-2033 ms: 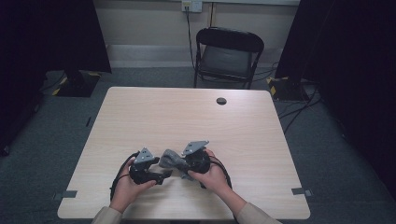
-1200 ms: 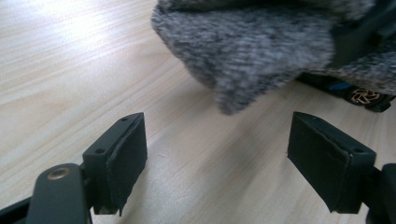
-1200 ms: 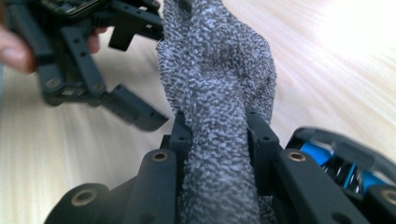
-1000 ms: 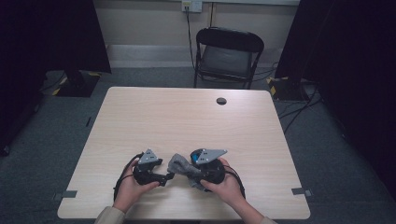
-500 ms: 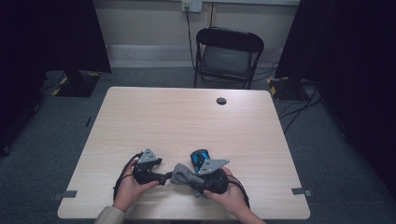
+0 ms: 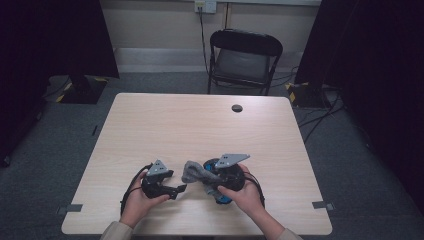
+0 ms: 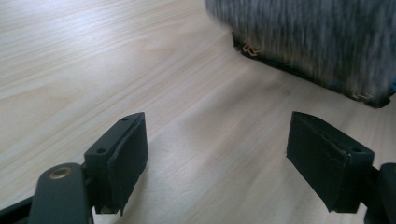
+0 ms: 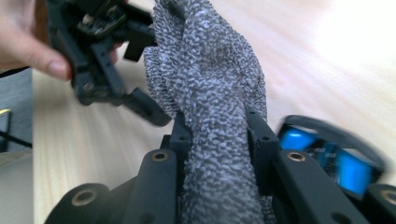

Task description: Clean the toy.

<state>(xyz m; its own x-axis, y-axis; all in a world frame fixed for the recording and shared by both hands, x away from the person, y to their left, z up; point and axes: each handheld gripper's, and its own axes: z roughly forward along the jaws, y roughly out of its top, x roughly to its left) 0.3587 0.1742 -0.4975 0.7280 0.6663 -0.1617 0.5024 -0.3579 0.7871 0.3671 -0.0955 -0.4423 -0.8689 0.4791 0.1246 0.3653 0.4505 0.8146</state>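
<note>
High view: near the bench's (image 6: 200,125) front edge, the right tool (image 6: 212,175) holds a grey knitted cloth (image 6: 194,171) just beside the left tool (image 6: 176,190). Left gripper view: jaws spread, cloth (image 7: 308,37) ahead. Right gripper view: jaws pinch the cloth (image 8: 210,116).

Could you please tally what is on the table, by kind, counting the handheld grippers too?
Grippers: 2, the left gripper with jaws apart and the right gripper clamped on the cloth
Grey knitted cloth: 1
Small dark round disc: 1
Total: 4

Grey knitted cloth (image 8: 212,107) bunched, pinched upright between right fingers (image 8: 261,144).
</note>
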